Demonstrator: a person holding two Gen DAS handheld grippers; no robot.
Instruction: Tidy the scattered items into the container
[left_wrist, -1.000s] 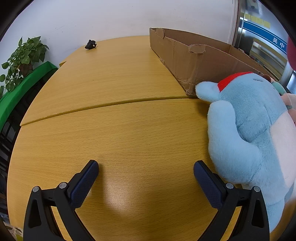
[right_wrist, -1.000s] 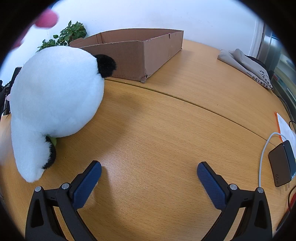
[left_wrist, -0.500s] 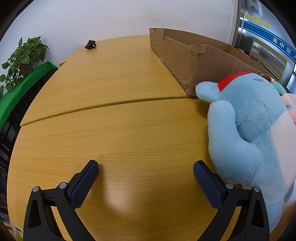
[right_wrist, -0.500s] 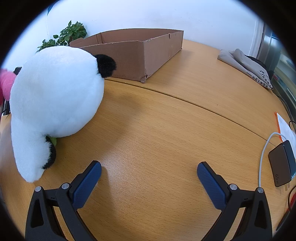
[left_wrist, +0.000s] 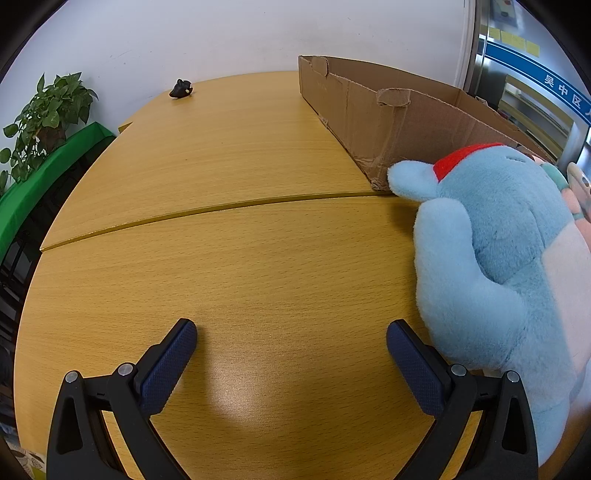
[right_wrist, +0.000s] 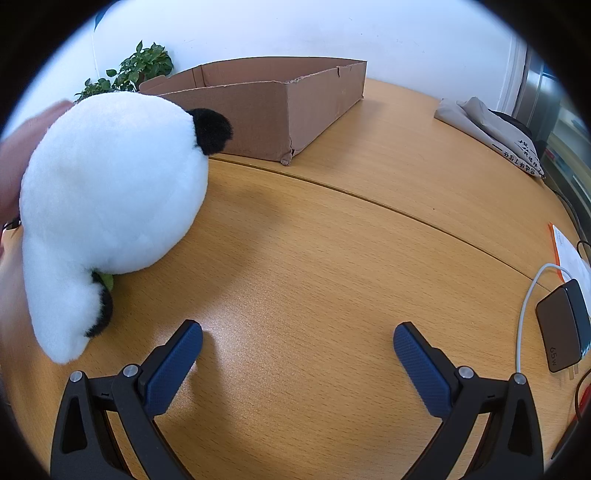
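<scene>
A light blue plush toy (left_wrist: 495, 258) with a red crest lies on the wooden table at the right of the left wrist view, against the near corner of a shallow cardboard box (left_wrist: 402, 118). My left gripper (left_wrist: 291, 347) is open and empty, its right finger (left_wrist: 413, 358) close beside the plush. In the right wrist view a white and black panda plush (right_wrist: 110, 192) lies at the left, in front of the same box (right_wrist: 273, 107). My right gripper (right_wrist: 297, 349) is open and empty, to the right of the panda.
A small black object (left_wrist: 181, 88) sits at the table's far edge. A potted plant (left_wrist: 40, 118) stands beyond the left edge. A black charger with white cable (right_wrist: 561, 325), papers (right_wrist: 569, 254) and a folded grey cloth (right_wrist: 491, 133) lie at the right. A blurred pink shape (right_wrist: 14, 155) shows behind the panda.
Both grippers have stayed still and open. The pink blur at the left of the right wrist view has shifted position and now sits behind the panda.
</scene>
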